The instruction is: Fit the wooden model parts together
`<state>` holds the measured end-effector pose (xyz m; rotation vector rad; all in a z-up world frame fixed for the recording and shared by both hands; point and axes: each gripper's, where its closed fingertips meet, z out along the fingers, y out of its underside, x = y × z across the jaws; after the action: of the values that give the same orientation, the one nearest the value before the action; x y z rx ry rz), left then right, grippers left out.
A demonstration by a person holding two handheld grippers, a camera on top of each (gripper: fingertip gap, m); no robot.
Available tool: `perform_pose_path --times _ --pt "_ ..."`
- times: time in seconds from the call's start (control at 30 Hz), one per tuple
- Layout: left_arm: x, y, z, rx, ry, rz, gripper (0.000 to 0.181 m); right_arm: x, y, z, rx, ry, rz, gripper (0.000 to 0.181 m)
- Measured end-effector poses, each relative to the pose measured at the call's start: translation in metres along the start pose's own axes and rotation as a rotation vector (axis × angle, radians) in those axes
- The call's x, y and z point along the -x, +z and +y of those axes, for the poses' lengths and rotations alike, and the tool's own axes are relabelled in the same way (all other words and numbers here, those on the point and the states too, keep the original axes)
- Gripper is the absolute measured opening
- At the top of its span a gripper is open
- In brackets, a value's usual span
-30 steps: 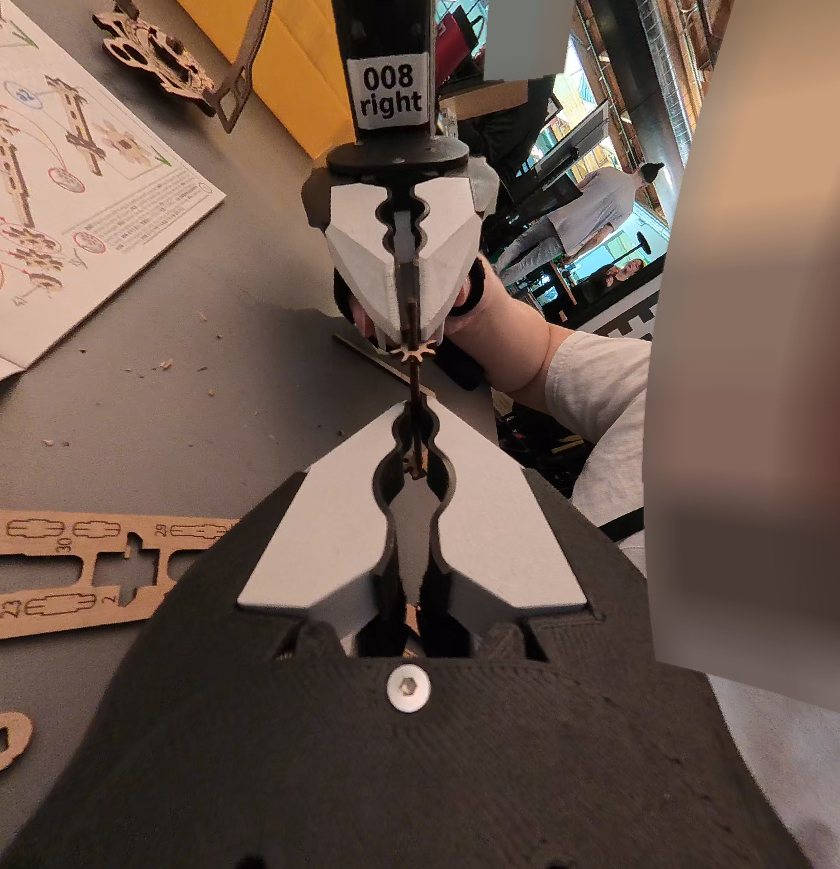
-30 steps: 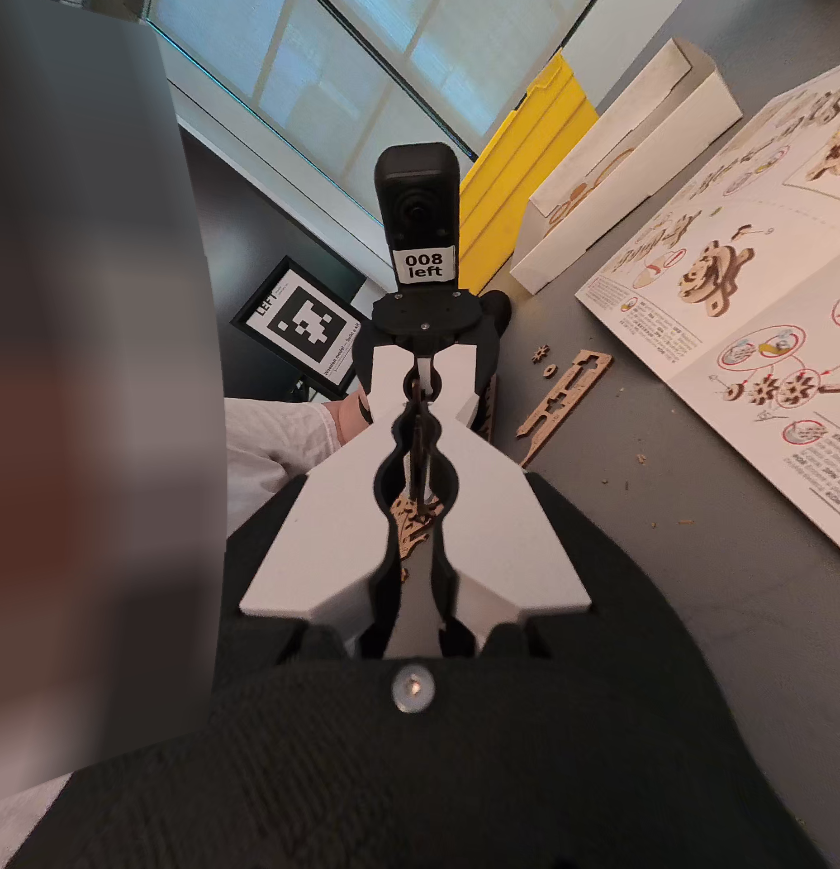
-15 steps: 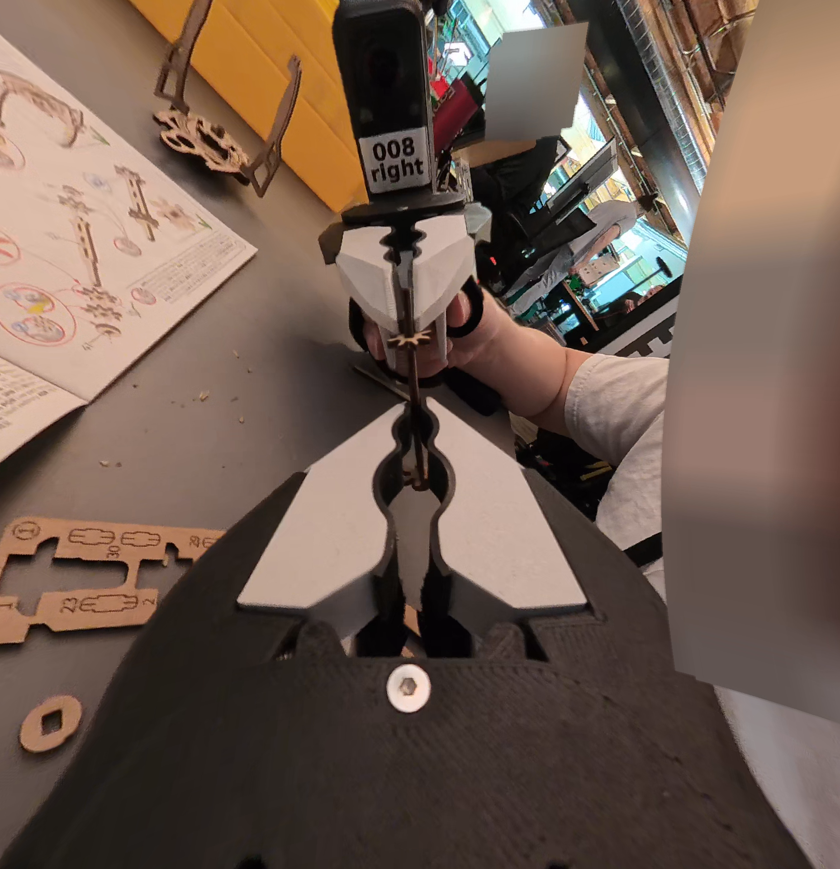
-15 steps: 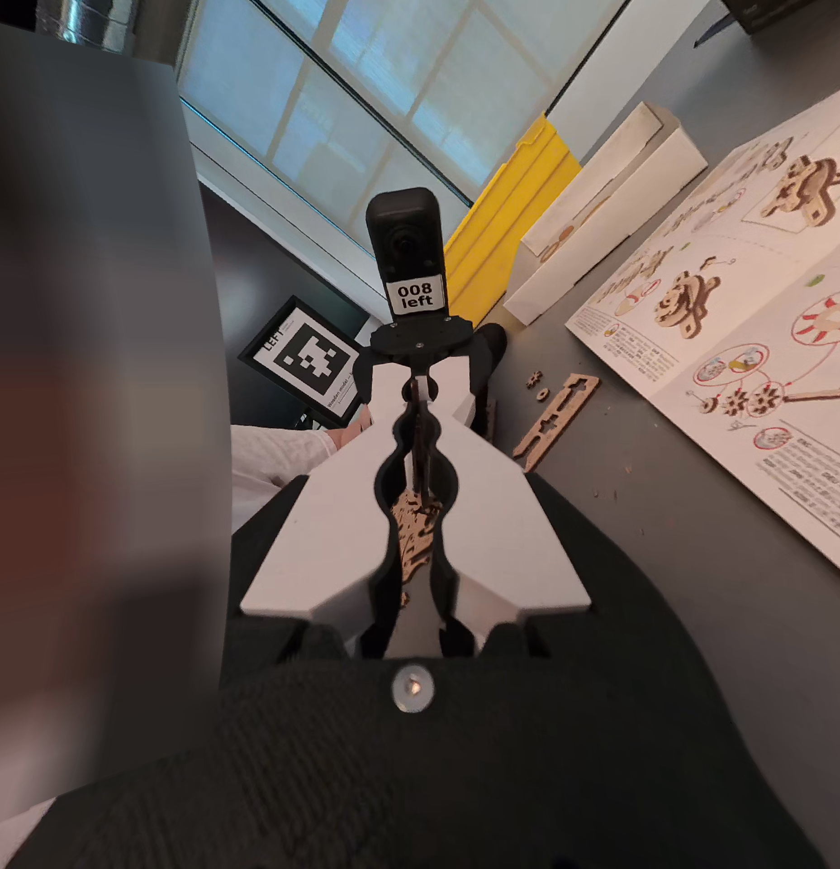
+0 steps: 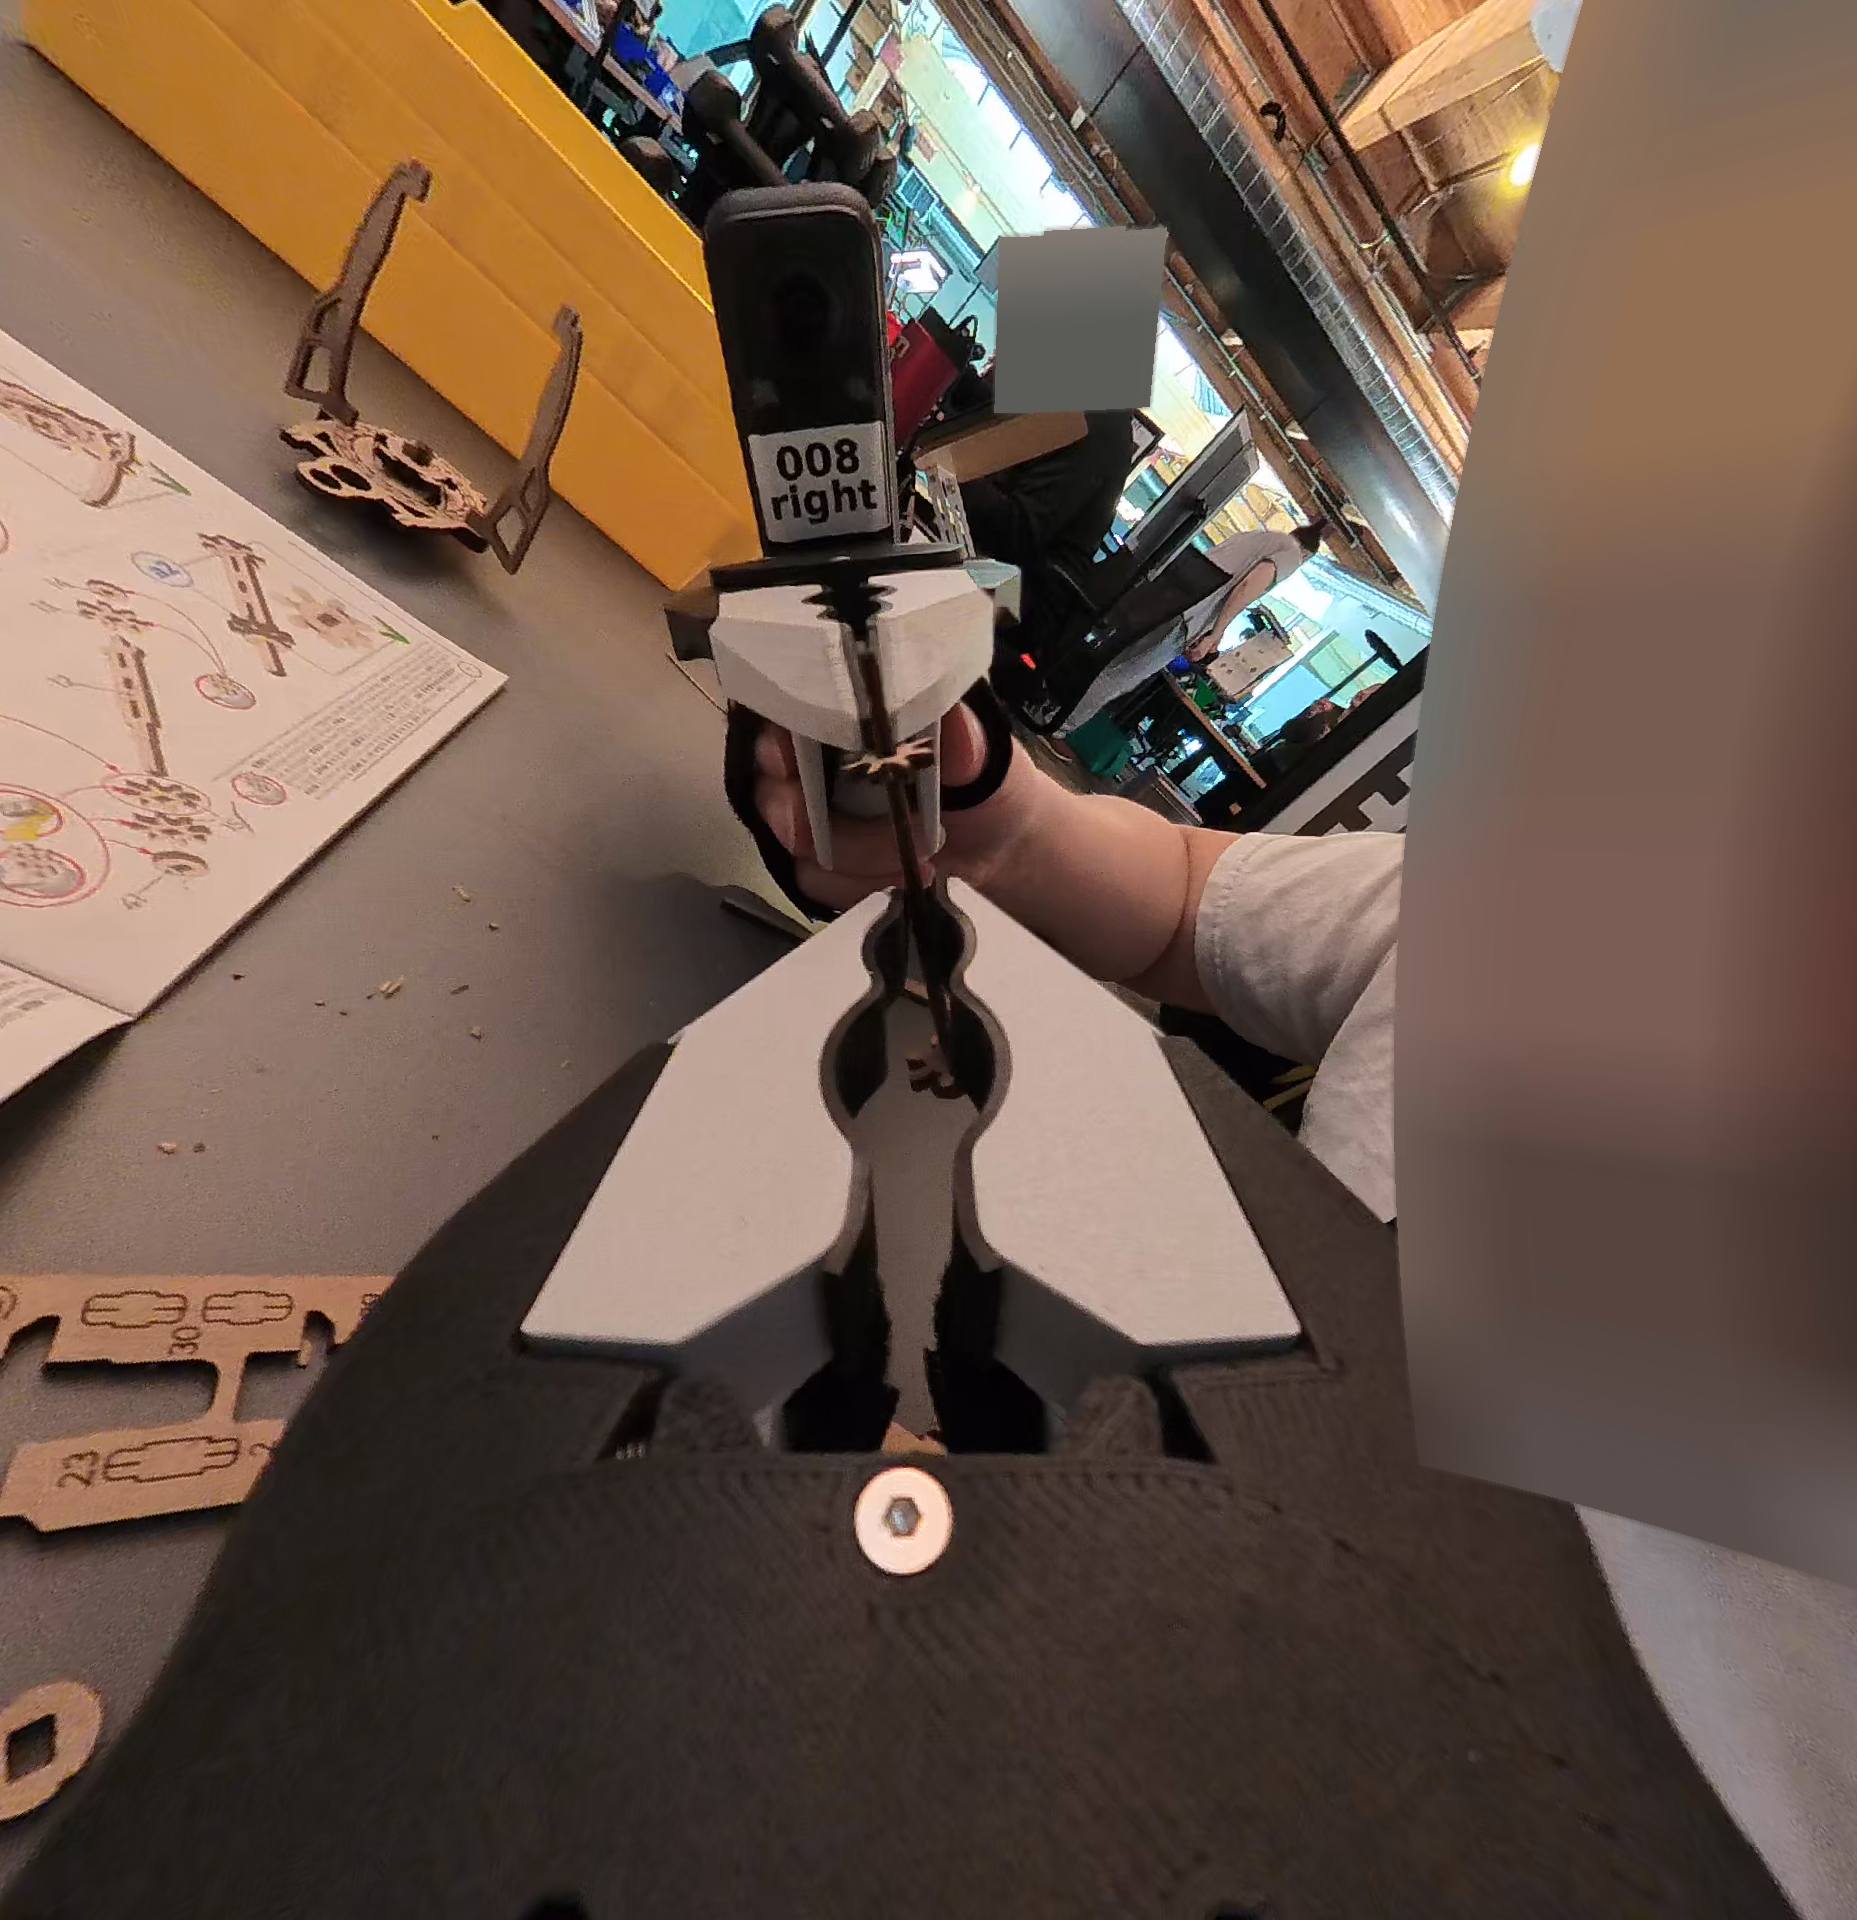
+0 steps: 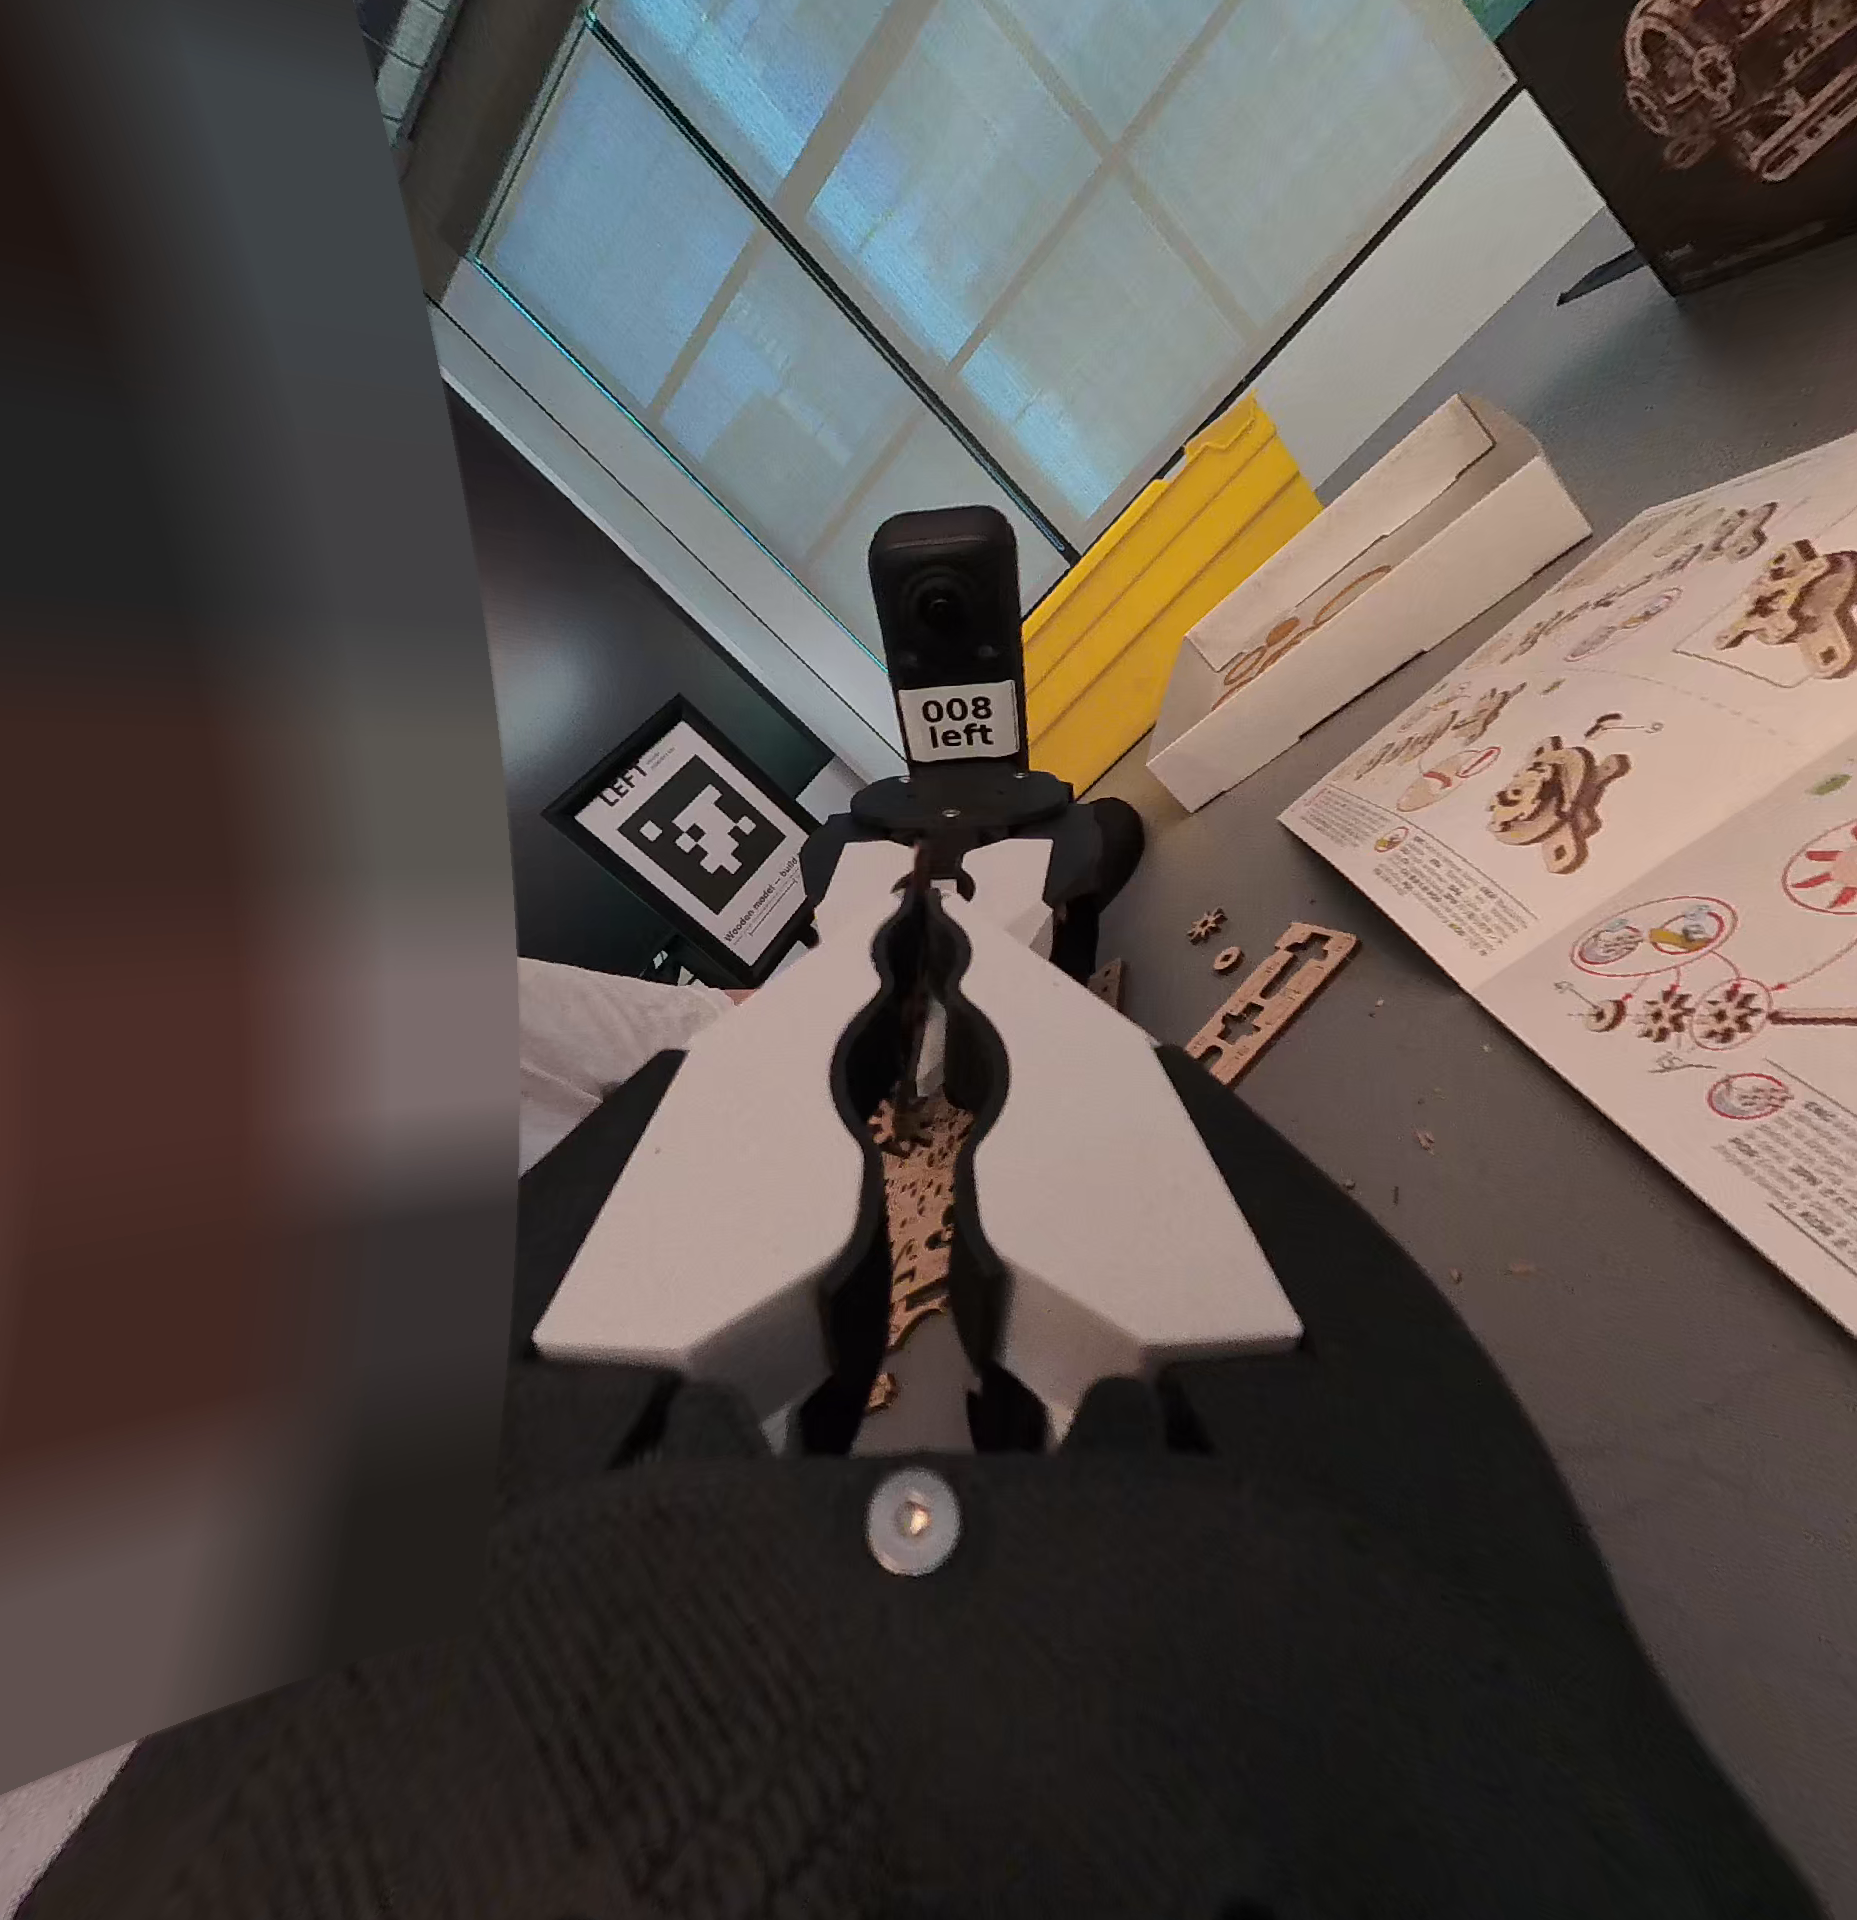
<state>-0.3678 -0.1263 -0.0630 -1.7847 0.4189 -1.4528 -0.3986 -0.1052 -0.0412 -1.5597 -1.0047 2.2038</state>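
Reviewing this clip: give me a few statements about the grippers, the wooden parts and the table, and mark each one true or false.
1. Both grippers are shut on the same thin wooden strip. True: the left gripper and the right gripper each clamp one end.
2. A small gear sits on the strip near the right gripper. True.
3. The instruction sheet is folded shut inside the white box. False: it lies open on the table.
4. The part-built wooden frame stands by the yellow bin. True.
5. The left gripper rests on the table. False: it is held up in the air.
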Motion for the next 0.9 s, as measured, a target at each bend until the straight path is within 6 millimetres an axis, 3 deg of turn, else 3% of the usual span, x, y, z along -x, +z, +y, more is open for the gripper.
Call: perform_pose_path --times 0.03,0.57,0.7,0.8,0.9 --pt "0.000 0.000 0.000 -0.001 0.004 -0.002 0.001 -0.001 0.000 0.000 0.000 -0.003 0.005 0.000" --pt "0.006 -0.003 -0.003 -0.026 -0.019 -0.033 0.000 -0.002 0.003 0.008 0.044 -0.018 0.020 0.000" --pt "0.005 -0.004 -0.005 -0.038 -0.029 -0.027 0.000 0.000 0.002 0.003 0.017 -0.031 0.019 0.000" --pt "0.006 -0.004 -0.002 -0.020 -0.039 -0.026 0.000 -0.004 0.003 0.010 0.062 -0.027 0.040 0.000" --pt "0.005 -0.003 -0.001 -0.007 -0.015 -0.034 0.000 -0.002 0.000 -0.002 0.000 -0.086 0.068 0.000"
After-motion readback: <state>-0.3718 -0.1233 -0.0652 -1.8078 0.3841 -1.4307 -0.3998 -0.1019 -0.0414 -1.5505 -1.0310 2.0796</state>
